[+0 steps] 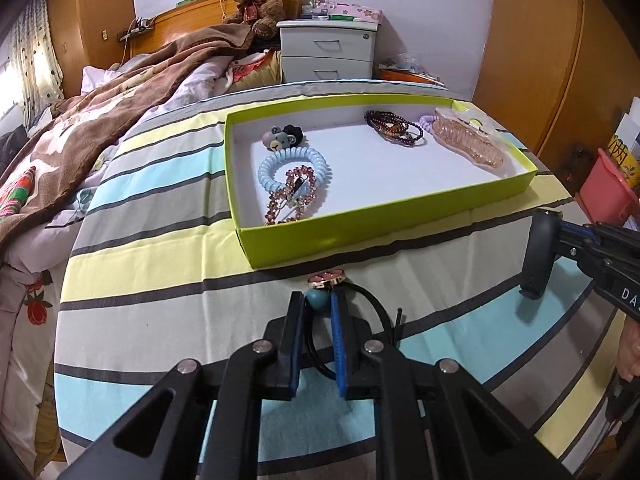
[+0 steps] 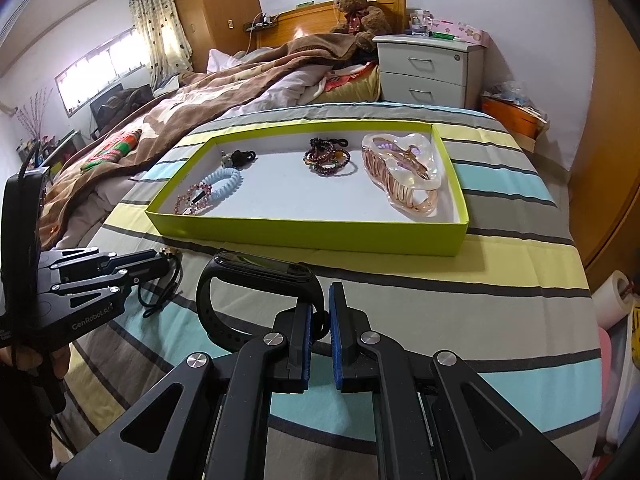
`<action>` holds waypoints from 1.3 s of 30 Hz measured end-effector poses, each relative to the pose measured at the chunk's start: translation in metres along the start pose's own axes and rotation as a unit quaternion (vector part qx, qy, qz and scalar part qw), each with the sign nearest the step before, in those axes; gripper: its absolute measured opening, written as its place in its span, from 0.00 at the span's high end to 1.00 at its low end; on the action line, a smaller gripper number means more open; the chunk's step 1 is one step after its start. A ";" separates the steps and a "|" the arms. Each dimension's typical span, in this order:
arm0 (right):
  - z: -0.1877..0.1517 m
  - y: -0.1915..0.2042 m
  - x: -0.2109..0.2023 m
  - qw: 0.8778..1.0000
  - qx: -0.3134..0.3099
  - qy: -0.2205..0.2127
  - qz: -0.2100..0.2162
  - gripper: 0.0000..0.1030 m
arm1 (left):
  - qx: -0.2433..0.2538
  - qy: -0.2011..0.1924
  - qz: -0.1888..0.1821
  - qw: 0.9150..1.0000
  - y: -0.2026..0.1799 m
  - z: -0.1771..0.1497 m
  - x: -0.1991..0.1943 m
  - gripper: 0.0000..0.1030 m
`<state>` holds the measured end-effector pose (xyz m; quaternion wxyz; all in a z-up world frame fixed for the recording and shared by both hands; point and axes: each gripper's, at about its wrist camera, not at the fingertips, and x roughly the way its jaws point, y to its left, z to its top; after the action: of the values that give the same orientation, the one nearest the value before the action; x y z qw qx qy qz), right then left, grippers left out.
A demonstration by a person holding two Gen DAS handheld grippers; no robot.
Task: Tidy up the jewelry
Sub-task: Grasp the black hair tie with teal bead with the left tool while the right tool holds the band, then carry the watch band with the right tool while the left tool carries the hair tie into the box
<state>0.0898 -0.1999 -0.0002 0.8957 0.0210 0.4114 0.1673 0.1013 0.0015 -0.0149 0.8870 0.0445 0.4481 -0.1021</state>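
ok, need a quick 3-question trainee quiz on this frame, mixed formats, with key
1. True or false: the left gripper is closed on a teal bead hair tie.
2. What does the right gripper hold? A) coil hair tie B) black smart band C) claw clip
3. Fill in: the pink claw clip lies at the ___ end of the green box, seen from the right wrist.

Key: 1 true; 2 B, the black smart band; 3 right.
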 end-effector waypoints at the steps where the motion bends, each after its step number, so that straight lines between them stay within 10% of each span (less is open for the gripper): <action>1: 0.000 0.000 -0.001 1.000 0.000 0.000 0.000 0.92 | -0.002 -0.001 0.000 1.000 0.000 -0.001 -0.001 0.87; 39: 0.018 0.009 -0.043 0.998 0.000 -0.053 -0.014 0.92 | -0.006 -0.086 -0.026 0.996 -0.007 0.023 -0.068 0.87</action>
<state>0.0745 -0.2033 0.0445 0.9186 0.0241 0.3633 0.1537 0.0785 0.0009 0.0539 0.9194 0.0184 0.3722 -0.1262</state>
